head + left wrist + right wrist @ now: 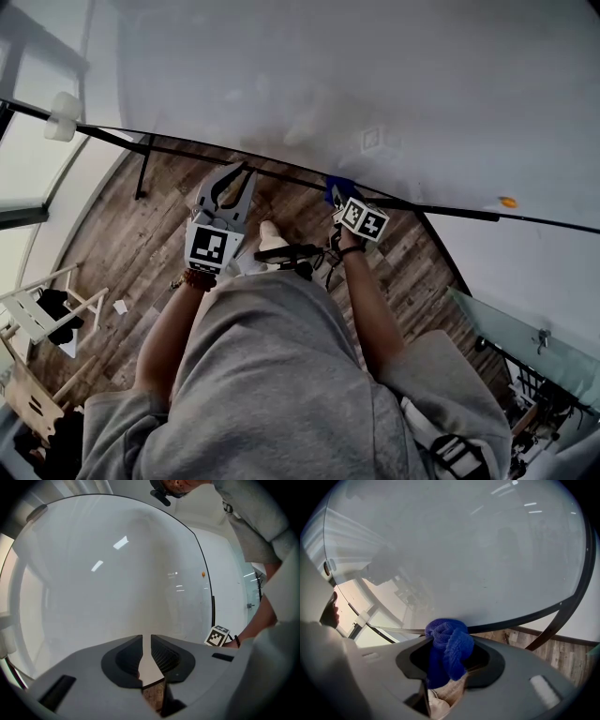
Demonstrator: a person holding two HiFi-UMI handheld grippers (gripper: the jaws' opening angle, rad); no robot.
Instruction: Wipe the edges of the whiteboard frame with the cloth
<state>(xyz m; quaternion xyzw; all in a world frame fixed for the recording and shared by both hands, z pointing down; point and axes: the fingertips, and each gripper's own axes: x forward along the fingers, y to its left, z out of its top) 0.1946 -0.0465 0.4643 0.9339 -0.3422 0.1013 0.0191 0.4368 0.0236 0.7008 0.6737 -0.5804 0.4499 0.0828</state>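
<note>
A: Arm pose?
B: Both forearms reach forward side by side. The right hand-held gripper [448,637] is pinching the blue cloth [450,644].
A: Where's the cloth?
B: It bulges past that gripper's tips, against the lower edge of the black whiteboard frame [512,620].
A: Left one?
B: The left hand-held gripper [146,641] is nearly pressed together with a thin slit and nothing in it. It's near the frame.
A: Counts?
B: Two grippers, one cloth, one whiteboard [375,75].

1. cloth [447,644] between the jaws of the right gripper [450,640]: deep blue.
2. whiteboard [464,550] ahead of those jaws: pale grey-white, with a black frame [513,618].
3. right gripper and left gripper [146,641]: light grey, black hollows round the jaws.
4. marker cube [362,219] behind the right jaws: black-and-white squares.
5. floor [122,253] beneath the jaws: grey-brown planks.
</note>
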